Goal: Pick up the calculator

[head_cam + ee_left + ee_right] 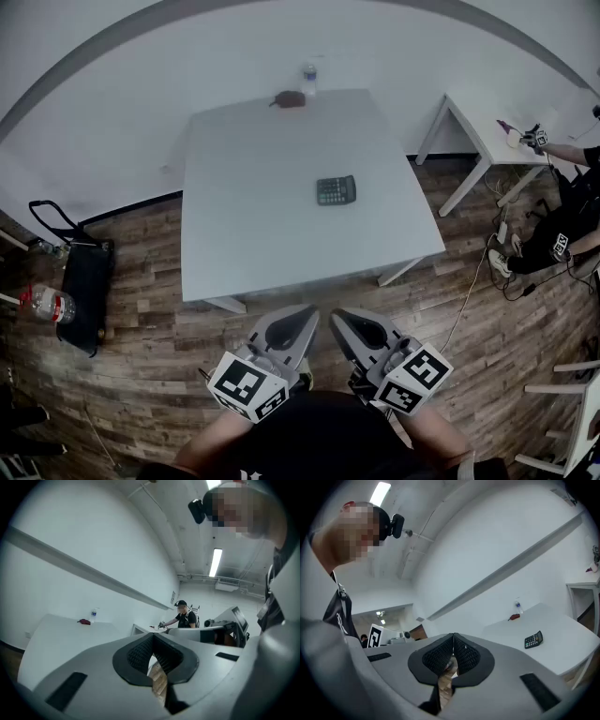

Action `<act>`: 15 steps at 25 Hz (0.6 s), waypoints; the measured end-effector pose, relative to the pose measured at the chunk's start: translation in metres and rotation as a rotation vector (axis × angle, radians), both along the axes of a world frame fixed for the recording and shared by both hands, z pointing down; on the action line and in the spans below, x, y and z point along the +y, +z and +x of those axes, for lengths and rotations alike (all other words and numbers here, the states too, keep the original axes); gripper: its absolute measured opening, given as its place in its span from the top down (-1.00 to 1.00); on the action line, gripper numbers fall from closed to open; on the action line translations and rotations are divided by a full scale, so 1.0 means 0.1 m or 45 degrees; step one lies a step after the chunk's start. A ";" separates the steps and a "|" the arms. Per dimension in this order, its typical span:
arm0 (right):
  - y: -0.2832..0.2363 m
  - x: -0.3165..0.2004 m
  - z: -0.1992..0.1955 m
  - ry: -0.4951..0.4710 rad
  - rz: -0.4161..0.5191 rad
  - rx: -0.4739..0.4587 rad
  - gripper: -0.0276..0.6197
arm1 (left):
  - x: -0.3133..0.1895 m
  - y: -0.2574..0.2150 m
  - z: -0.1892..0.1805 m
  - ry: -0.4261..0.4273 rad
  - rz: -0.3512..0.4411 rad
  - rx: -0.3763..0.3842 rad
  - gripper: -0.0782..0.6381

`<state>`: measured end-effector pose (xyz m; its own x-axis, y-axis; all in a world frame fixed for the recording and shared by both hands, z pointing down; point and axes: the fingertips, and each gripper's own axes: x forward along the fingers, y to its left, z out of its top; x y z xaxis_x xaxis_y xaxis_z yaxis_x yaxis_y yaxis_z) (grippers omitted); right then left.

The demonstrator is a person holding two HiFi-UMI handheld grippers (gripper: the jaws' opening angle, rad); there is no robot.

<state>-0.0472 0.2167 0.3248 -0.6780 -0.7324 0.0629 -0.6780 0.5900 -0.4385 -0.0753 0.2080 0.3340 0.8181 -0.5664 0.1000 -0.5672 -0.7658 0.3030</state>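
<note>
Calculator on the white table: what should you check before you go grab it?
1. Calculator in sight, flat on the table: ok.
2. Space around it free; bottle stands at the far edge: ok.
3. Right gripper open to grab: not ok, jaws together, empty.
4. Left gripper open: not ok, jaws together, empty.
5. Grippers over the table: not ok, both short of its near edge.

Open tabletop (253, 216) all around calculator (335, 190)

- Location type: bare lab or test room.
- Head view, centre: white table (272, 244) on wood-plank floor (141, 375), against plain white wall (141, 94).
- Upper right: second white table (473, 108).
- Left gripper view, upper right: ceiling strip light (215, 562).
</note>
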 end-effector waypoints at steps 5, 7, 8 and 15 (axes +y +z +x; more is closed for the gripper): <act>0.00 -0.46 -0.08 0.003 0.012 -0.017 0.87 | -0.47 0.02 -0.05 0.021 0.032 -0.011 0.77; 0.00 -0.58 -0.09 0.013 0.007 -0.012 0.87 | -0.60 0.03 -0.06 0.032 0.022 -0.002 0.77; 0.00 -0.64 -0.09 0.022 0.002 -0.009 0.87 | -0.65 0.03 -0.05 0.042 0.018 0.000 0.77; 0.10 -1.07 0.13 0.060 -0.058 -0.011 0.87 | -1.05 0.12 0.17 0.098 -0.011 0.010 0.77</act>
